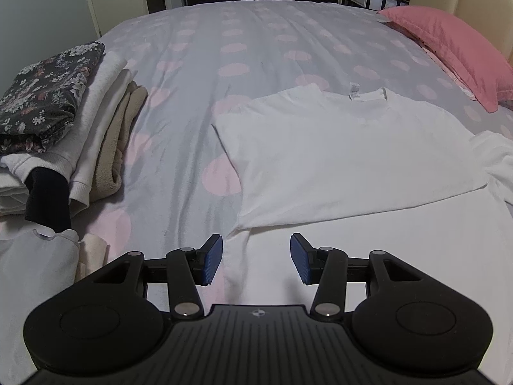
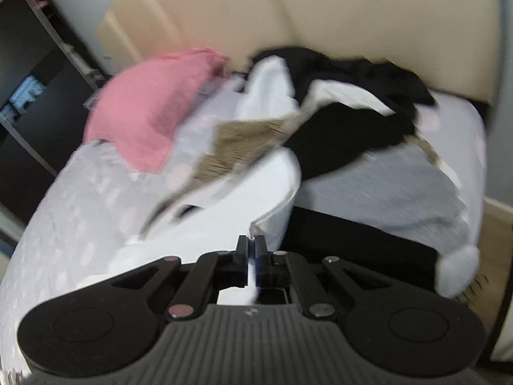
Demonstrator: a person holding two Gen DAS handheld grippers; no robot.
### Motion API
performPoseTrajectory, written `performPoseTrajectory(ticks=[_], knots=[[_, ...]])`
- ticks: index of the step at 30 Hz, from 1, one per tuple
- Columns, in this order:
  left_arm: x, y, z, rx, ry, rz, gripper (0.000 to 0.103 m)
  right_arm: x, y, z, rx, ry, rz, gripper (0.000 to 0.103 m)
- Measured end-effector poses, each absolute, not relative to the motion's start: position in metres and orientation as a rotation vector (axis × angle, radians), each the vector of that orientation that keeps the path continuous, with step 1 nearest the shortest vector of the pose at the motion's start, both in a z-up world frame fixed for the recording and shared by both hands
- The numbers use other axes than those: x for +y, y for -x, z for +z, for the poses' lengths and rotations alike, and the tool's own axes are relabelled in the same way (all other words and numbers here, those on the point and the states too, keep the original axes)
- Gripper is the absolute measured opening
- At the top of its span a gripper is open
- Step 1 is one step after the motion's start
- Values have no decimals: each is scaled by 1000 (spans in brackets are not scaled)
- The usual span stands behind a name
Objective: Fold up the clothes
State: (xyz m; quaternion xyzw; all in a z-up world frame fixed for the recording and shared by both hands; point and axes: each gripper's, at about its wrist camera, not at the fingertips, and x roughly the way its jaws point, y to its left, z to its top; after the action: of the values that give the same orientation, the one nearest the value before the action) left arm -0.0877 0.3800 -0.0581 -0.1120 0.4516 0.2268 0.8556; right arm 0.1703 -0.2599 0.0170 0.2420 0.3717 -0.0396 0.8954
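A white T-shirt lies on the bed, its upper part folded flat with the collar and label at the far side. My left gripper hovers over the shirt's near edge, its blue pads wide apart with nothing between them. In the blurred right wrist view, my right gripper is shut on a strip of white cloth, which rises from the jaws in a loose fold. I cannot tell whether this cloth belongs to the same T-shirt.
A stack of folded clothes with a dark floral piece on top sits at the left of the spotted bed cover. A pink pillow lies by the beige headboard. A heap of black, tan, grey and white garments covers the bed's corner.
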Motion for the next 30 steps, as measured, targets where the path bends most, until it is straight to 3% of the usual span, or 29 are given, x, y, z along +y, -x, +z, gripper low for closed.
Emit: performPoseTrajectory(ticks=[18, 24, 30], knots=[[400, 92, -51, 880, 431, 432, 45, 28, -171, 63, 812, -254, 562, 4], [402, 92, -51, 885, 438, 417, 45, 129, -135, 38, 908, -131, 776, 4], [404, 90, -57, 906, 448, 417, 45, 200, -86, -22, 1000, 98, 912, 4]])
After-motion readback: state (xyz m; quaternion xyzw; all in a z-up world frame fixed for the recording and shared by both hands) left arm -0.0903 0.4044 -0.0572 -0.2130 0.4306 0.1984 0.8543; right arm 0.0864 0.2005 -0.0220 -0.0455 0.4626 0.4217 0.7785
